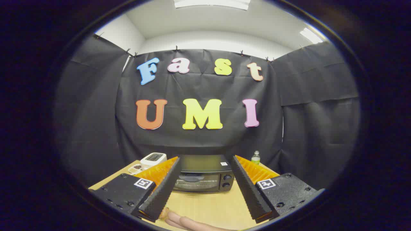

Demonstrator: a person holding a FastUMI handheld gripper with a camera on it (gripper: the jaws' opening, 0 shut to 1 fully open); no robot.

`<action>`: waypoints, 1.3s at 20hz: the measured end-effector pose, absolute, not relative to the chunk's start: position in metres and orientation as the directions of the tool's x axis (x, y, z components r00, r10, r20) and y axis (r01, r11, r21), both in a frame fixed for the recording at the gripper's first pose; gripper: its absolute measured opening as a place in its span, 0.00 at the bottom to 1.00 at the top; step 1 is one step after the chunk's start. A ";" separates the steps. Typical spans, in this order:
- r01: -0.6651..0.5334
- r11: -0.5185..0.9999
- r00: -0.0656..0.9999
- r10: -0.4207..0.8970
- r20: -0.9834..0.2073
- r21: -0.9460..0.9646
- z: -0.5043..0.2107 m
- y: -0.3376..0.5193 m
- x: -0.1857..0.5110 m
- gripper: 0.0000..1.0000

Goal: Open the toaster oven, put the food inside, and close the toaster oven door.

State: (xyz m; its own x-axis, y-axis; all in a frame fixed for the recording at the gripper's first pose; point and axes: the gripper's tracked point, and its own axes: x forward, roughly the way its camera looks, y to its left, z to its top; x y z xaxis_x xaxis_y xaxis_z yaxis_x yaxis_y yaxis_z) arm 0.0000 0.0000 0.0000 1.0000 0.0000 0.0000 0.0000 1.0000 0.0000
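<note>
Gripper view: one toaster oven (205, 175) stands on the wooden worktop (208, 205), well beyond the fingertips and framed between the two fingers. It is a dark box with a glass door (196, 183) that is shut, and two round knobs (226, 181) stacked one above the other on its right side. A small pale sticker sits on its top near the right corner.

Behind and to the left of the oven there is one white slot toaster (153, 159), and just in front of that a small dish (136, 167) holding something dark; what it holds is too small to tell. To the right of the oven, behind the right finger, one clear bottle with a green cap (255, 157) stands upright near the booth's black cloth wall.

Close to the camera, at the near edge of the worktop, one long pale pink piece of food (188, 223) lies flat, looking like a sausage. It is just under and beside the base of the left finger, and partly cut off, so its full shape cannot be told.

The tongs (205, 159) are spread wide open, with nothing held and nothing touched. Both fingers reach forward above the worktop, and the whole front of the oven shows in the gap between them. Nothing stands between the fingertips and the oven door.
</note>
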 end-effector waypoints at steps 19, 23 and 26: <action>-0.023 0.999 1.000 0.023 -0.019 0.023 -0.012 0.007 0.020 1.00; -0.038 0.999 0.999 0.038 -0.015 0.022 -0.018 0.016 0.044 1.00; -0.038 0.999 0.999 0.039 0.019 -0.036 -0.020 0.024 0.069 1.00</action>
